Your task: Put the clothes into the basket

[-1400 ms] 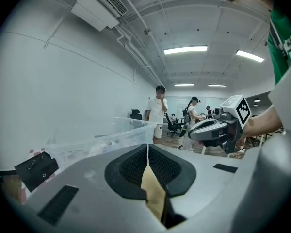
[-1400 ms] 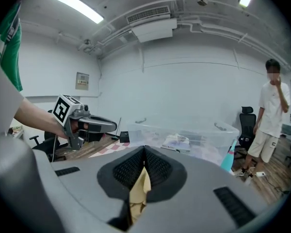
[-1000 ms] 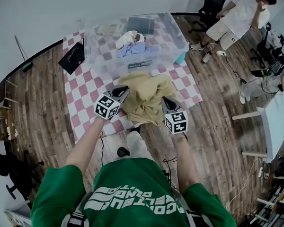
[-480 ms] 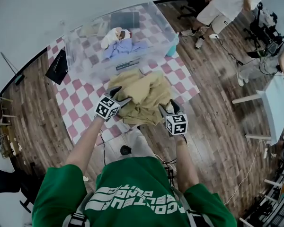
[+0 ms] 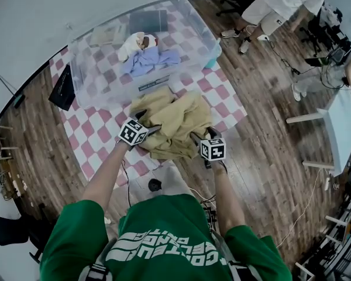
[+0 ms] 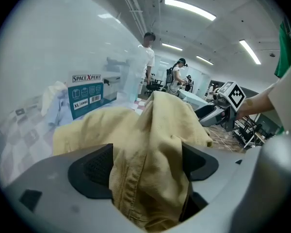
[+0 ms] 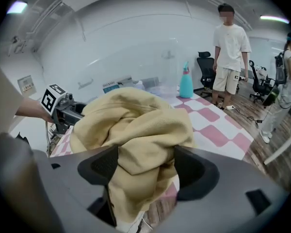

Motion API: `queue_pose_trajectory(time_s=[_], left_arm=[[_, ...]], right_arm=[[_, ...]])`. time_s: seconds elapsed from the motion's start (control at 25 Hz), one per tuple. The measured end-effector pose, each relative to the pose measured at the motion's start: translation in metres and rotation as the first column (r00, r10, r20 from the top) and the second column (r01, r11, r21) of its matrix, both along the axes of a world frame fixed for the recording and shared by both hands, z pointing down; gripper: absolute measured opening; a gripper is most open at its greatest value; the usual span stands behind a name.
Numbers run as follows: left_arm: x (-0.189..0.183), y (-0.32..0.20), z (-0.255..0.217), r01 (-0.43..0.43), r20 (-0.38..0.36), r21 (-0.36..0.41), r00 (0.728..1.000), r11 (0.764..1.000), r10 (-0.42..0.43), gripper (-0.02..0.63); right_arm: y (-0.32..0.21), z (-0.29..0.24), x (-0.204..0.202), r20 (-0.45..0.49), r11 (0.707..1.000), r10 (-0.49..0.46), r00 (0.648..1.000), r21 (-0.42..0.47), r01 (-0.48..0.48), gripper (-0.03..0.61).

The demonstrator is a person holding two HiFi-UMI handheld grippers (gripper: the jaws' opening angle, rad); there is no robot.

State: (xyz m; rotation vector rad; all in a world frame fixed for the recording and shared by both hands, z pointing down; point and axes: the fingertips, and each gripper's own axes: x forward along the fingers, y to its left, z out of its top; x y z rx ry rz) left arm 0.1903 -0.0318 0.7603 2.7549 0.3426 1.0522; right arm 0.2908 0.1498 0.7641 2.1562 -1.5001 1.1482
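Observation:
A crumpled yellow garment [image 5: 172, 119] lies on the pink checked mat [image 5: 99, 136], in front of the clear plastic basket [image 5: 105, 86]. My left gripper [image 5: 149, 122] is at its left edge and my right gripper [image 5: 202, 134] at its right edge. Both sets of jaws are opening, and folds of the yellow cloth [image 6: 150, 144] [image 7: 136, 125] still hang loosely between the pads without being pinched. In the left gripper view the left gripper [image 6: 145, 166] faces the basket. The right gripper [image 7: 140, 166] looks across the garment at the left one. A blue garment [image 5: 146, 60] and a white one [image 5: 131, 43] lie in the basket.
A black flat object [image 5: 63, 88] lies at the mat's left edge. A teal spray bottle [image 7: 186, 86] stands by the basket's right corner. A person in white [image 5: 281, 4] stands at the far right, near office chairs. A white table [image 5: 342, 136] is on the wooden floor at right.
Both grippers went from shut to open, and the yellow garment, first lifted between them, has sunk onto the mat in front of the basket.

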Motion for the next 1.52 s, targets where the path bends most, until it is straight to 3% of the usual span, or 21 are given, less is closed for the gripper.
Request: queue_pose_trajectory(time_s=[0.36,0.88,1.08,1.24,1.52], left_arm=[[0.01,-0.006,0.049,-0.054,0.099,-0.05,0.993,0.997,0.059,0.434],[0.019,-0.007,0.073,-0.012,0.129,-0.129,0.991,0.992,0.028,0.428],[0.021,0.0,0.072,0.014,0.17,-0.198,0.985,0.98,0.02,0.384],[0.023,0.013,0.069,0.037,0.185,-0.26,0.983,0.965,0.013,0.318],[0.029,0.046,0.053,0.074,0.143,-0.386,0.99,0.92,-0.02,0.214]], right_arm=[[-0.014,0.047,0.002,0.103,0.998,0.03,0.994,-0.058,-0.024,0.35],[-0.029,0.061,0.004,0.133,0.996,0.037,0.99,-0.086,-0.026,0.346],[-0.035,0.058,0.002,0.144,0.997,0.031,0.989,-0.079,-0.02,0.299],[-0.05,0.054,-0.005,0.136,0.998,0.006,0.991,-0.056,0.002,0.204],[-0.075,0.045,-0.024,0.196,1.0,-0.029,0.98,0.012,0.028,0.142]])
